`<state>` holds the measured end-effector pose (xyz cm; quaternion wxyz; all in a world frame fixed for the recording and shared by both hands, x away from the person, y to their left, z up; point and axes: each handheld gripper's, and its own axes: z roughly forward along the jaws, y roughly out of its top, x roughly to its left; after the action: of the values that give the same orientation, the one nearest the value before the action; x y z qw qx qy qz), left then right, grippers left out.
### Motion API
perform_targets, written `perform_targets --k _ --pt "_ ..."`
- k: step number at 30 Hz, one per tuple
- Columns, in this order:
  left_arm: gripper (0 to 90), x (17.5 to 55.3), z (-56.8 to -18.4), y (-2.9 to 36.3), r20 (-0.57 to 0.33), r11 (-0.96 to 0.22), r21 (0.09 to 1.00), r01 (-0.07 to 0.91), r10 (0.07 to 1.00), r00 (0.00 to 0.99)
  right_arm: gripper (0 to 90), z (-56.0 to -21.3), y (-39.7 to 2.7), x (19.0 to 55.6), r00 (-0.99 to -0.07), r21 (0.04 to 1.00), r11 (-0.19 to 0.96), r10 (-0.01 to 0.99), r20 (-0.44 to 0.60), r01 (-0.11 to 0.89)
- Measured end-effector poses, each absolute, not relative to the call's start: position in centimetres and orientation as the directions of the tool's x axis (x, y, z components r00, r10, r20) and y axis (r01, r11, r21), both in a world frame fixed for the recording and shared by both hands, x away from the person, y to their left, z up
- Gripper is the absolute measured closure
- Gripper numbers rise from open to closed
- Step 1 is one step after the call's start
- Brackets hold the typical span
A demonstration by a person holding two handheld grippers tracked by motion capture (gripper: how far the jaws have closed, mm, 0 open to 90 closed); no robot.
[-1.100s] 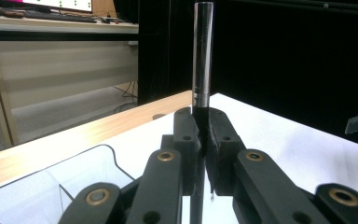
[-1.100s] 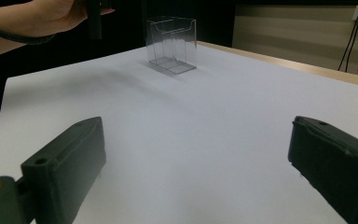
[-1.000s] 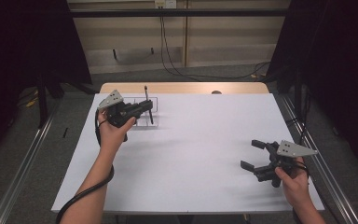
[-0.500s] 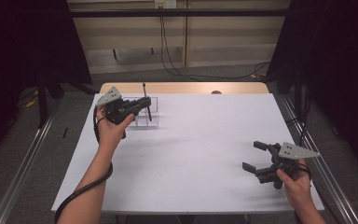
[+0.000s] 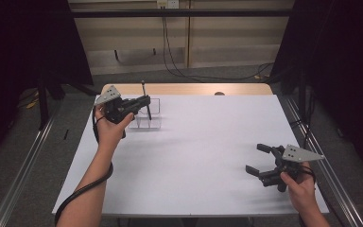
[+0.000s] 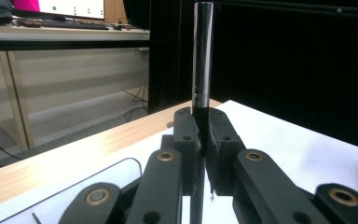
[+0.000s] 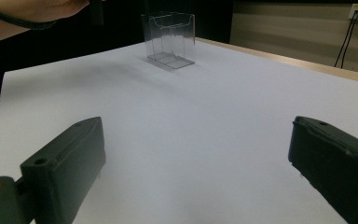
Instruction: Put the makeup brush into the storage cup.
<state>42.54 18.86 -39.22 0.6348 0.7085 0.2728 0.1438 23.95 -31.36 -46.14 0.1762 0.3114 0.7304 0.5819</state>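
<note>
My left gripper (image 5: 144,101) is raised at the far left of the white table (image 5: 203,142), shut on a thin black pen (image 5: 143,88) that stands upright between its jaws. In the left gripper view the pen (image 6: 201,56) rises straight out of the closed gripper (image 6: 203,127). Just below and right of the pen stands a clear plastic box (image 5: 147,119), which looks empty in the right gripper view (image 7: 170,37). My right gripper (image 5: 254,159) rests low at the near right, open, and its jaws (image 7: 196,149) are wide apart over bare table.
The table's wooden far edge (image 5: 189,89) runs behind the box. Metal rails (image 5: 331,179) flank the table on both sides, and cables (image 5: 179,66) lie on the floor beyond. The person's left forearm (image 7: 23,16) crosses the top left of the right gripper view.
The left gripper with the pen has shifted slightly left and toward the far edge. The right gripper has stayed where it was.
</note>
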Motion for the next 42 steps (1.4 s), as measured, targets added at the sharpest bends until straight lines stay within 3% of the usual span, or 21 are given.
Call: perform_targets --k 42 --pt "83.9 44.1 -37.6 19.5 -0.133 -0.029 0.981 0.190 0.614 0.778 3.5 -46.2 -31.4 24.0 -0.748 0.962 0.126 0.656 0.102 0.242"
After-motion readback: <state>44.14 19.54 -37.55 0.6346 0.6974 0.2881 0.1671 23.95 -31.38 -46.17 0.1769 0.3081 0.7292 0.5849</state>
